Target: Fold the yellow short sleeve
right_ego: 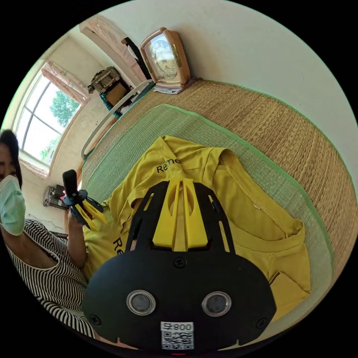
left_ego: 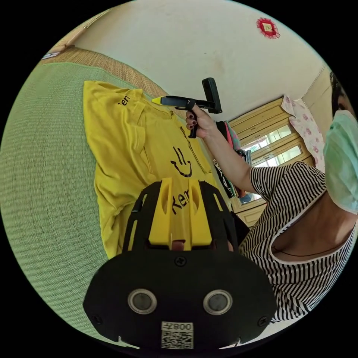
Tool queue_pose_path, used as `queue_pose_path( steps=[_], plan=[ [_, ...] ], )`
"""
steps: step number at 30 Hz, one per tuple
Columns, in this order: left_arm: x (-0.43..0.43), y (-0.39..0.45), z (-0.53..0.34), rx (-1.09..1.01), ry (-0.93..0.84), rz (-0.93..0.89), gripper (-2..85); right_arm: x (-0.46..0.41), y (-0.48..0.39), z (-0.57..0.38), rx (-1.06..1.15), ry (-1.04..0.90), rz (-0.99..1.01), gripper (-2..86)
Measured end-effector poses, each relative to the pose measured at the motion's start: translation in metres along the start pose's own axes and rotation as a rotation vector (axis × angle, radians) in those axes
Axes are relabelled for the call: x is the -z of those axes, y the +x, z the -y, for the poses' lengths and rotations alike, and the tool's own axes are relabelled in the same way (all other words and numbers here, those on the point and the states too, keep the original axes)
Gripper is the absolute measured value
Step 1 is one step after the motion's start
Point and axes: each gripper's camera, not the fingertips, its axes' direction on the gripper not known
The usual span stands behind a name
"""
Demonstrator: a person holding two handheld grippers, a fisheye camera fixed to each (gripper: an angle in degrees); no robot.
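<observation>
Green woven mat (left_ego: 44, 186) spread wide, a coarser straw mat (right_ego: 268, 115) along the wall behind. Yellow short sleeve (left_ego: 138, 149) laid flat on the green mat, printed side up, one sleeve (right_ego: 164, 156) partly turned in, collar (right_ego: 253, 197) toward the straw mat, some creases across the body. Seems an early stage: spread out, no clear fold made yet, judging by the full outline. Left gripper (left_ego: 180, 184) raised over the lower print, jaws a narrow gap apart, gripping nothing. Right gripper (right_ego: 181, 184) lifted above the shoulder area, jaws nearly closed, empty too; seen again from the left gripper view (left_ego: 158, 100) held in a hand (left_ego: 199, 121) above the collar. Next, probably: lower both onto one side edge, pinch sleeve and hem, carry them toward the middle
</observation>
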Motion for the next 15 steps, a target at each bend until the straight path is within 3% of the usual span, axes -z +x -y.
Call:
queue_pose_path(
  steps=[5,10,15],
  plan=[
    [-0.001,0.014,0.011,0.038,0.131,0.189,8.0,-0.022,-0.063,-0.006,0.207,-0.1,-0.063,6.0],
    [-0.043,0.015,0.032,0.089,-0.037,0.292,5.2,-0.037,-0.099,-0.014,0.33,-0.133,-0.204,6.0],
    [-0.062,0.023,0.043,0.089,-0.079,0.356,1.4,-0.055,-0.11,-0.019,0.374,-0.185,-0.342,5.1]
  ],
)
